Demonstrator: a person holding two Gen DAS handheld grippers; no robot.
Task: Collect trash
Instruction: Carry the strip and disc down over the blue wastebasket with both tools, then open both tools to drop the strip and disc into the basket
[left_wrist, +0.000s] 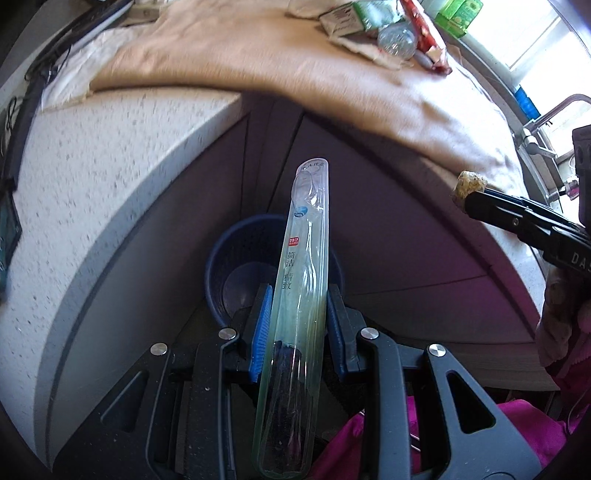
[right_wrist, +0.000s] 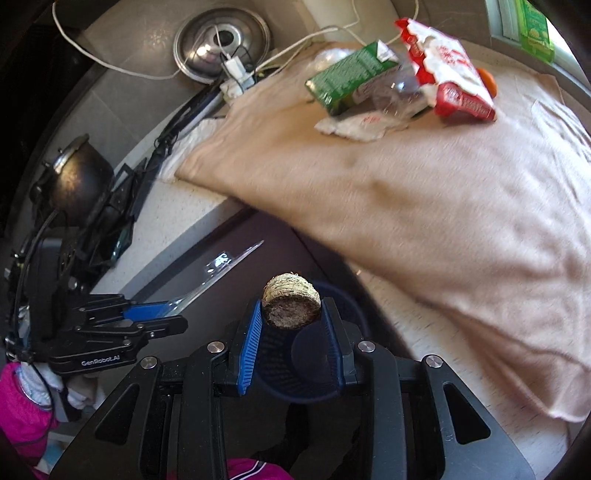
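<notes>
left tongs (left_wrist: 295, 317): clear toothbrush case (left_wrist: 299, 295) clamped | right tongs (right_wrist: 291, 321): corn cob piece (right_wrist: 291, 305) gripped | blue bin (left_wrist: 240, 266) seen below both

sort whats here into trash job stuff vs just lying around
Job:
left gripper shut on clear tube
right gripper shut on cork
blue bin below
green carton, red wrapper, clear bottle on the cloth

Lying about:
beige cloth
metal lid
black pot
white cable
</notes>
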